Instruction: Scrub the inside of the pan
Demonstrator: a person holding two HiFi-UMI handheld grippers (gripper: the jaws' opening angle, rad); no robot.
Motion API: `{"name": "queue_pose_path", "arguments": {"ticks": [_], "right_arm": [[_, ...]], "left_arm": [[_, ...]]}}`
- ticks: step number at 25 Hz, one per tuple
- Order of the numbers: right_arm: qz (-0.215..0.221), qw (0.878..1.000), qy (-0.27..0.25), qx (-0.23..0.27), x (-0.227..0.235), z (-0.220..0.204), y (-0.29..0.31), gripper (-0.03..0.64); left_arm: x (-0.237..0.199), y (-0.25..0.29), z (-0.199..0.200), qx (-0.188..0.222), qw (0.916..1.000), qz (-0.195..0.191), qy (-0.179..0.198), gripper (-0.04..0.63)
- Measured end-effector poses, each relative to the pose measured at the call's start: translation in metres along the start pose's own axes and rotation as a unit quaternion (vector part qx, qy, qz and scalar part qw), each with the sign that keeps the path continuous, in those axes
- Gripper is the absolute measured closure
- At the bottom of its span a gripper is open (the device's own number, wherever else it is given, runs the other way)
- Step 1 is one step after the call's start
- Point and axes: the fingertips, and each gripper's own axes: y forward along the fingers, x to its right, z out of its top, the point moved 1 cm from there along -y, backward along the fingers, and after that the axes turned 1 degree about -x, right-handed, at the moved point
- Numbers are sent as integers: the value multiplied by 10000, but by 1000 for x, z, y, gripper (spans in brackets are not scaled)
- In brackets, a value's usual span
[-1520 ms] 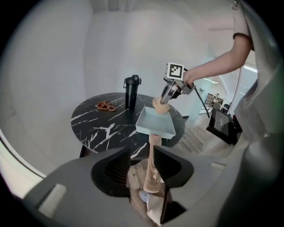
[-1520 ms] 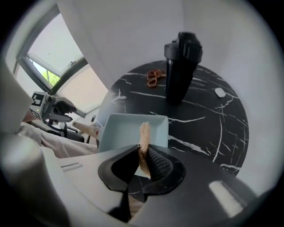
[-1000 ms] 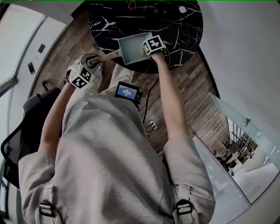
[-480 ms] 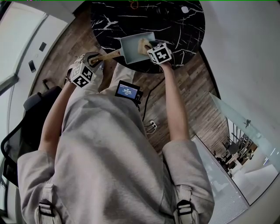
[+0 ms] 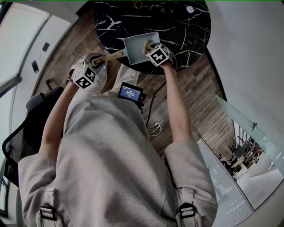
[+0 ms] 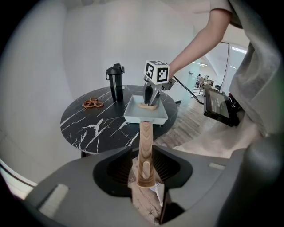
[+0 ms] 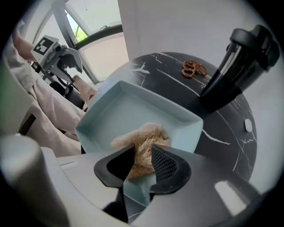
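A pale blue square pan (image 5: 135, 44) sits at the near edge of the round black marble table (image 5: 177, 22), its wooden handle (image 5: 113, 56) sticking out over the floor. My left gripper (image 5: 93, 61) is shut on that handle (image 6: 144, 150), with the pan (image 6: 146, 116) straight ahead of it. My right gripper (image 5: 150, 48) reaches into the pan's near right corner. A tan fibre scrubber (image 7: 142, 137) lies on the pan floor (image 7: 128, 108) between its jaws (image 7: 142, 162), which are closing on it and touch it on both sides.
A black flask (image 6: 116, 82) and a brown bead bracelet (image 6: 92, 103) stand on the table behind the pan. A small white object (image 5: 190, 9) lies at the far edge. A small screen (image 5: 130, 92) hangs at the person's waist. A dark chair (image 5: 31, 106) is at the left.
My right gripper has moved from the pan's right rim towards the near right corner, and the scrubber now shows beside it. The left gripper and pan stay put.
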Motion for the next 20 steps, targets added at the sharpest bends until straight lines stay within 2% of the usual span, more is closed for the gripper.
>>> {"name": "queue_pose_path", "arguments": {"ticks": [5, 9, 13, 20], "right_arm": [[105, 9989, 444, -78, 8, -5, 9, 491], [124, 9993, 233, -274, 2, -1, 9, 491], [237, 9984, 125, -493, -4, -2, 9, 495], [604, 9972, -160, -415, -38, 17, 13, 516]], "left_arm": [[1, -2, -1, -159, 9997, 44, 178, 448], [3, 3, -10, -284, 9995, 104, 113, 443], [8, 15, -12, -404, 9990, -43, 167, 461], [9, 21, -8, -477, 9987, 29, 176, 463]]}}
